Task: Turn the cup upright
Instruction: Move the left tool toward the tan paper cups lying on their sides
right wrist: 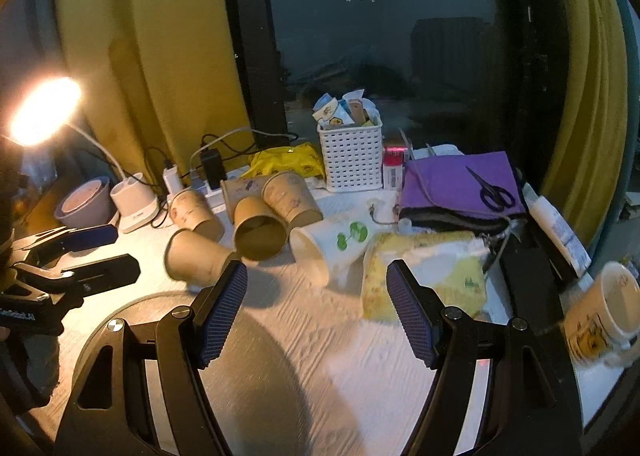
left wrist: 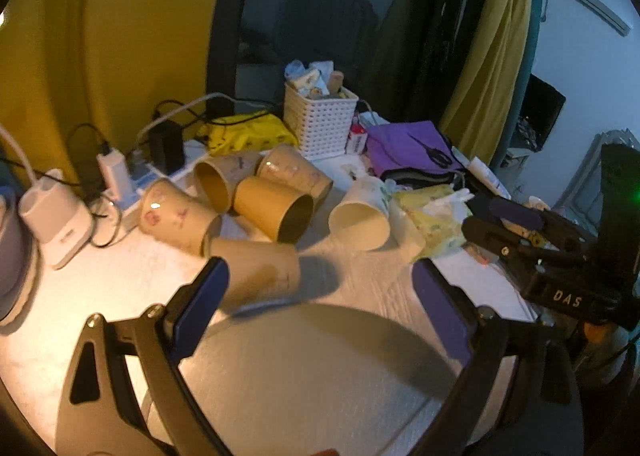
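Observation:
Several brown paper cups lie on their sides in a heap on the white table (left wrist: 320,356). The nearest brown cup (left wrist: 256,276) (right wrist: 196,260) lies just ahead of my left gripper's left finger. A white paper cup (left wrist: 362,212) (right wrist: 332,244) with green marks lies on its side to the right, mouth toward me. My left gripper (left wrist: 320,276) is open and empty, a little short of the cups. My right gripper (right wrist: 316,280) is open and empty, facing the white cup. The right gripper also shows in the left wrist view (left wrist: 520,228), and the left gripper in the right wrist view (right wrist: 92,252).
A white perforated basket (right wrist: 352,160) stands behind the cups. A purple cloth (right wrist: 456,184) with scissors (right wrist: 494,192) lies at right, yellow tissue packs (right wrist: 424,276) in front of it. A mug (right wrist: 604,308) stands at far right. A lamp base (right wrist: 134,208), chargers and cables are at left.

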Demonstrator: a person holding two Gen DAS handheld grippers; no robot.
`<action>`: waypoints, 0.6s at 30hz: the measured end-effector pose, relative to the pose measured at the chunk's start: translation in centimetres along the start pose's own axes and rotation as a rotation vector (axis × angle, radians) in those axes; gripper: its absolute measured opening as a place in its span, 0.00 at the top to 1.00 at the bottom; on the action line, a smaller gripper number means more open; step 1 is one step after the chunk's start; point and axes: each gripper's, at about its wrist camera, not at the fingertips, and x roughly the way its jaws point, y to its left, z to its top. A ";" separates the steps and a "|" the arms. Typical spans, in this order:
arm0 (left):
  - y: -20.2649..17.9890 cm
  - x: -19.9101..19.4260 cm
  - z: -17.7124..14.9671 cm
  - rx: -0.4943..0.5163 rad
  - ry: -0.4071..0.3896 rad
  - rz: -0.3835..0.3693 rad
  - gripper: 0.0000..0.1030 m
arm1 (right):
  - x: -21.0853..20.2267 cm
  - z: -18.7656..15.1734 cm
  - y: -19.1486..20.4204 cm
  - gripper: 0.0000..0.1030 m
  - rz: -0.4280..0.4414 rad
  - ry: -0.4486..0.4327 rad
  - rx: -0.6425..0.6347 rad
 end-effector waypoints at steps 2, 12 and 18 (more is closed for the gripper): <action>0.0 1.6 1.0 -0.004 0.015 -0.003 0.09 | 0.7 0.6 -0.5 0.27 0.000 0.002 0.003; -0.1 8.1 5.5 -0.036 0.080 -0.027 0.09 | 5.8 4.2 -3.5 0.27 0.016 0.011 0.036; -0.1 11.5 7.4 -0.084 0.120 -0.028 0.09 | 8.3 5.6 -5.1 0.27 0.028 0.028 0.059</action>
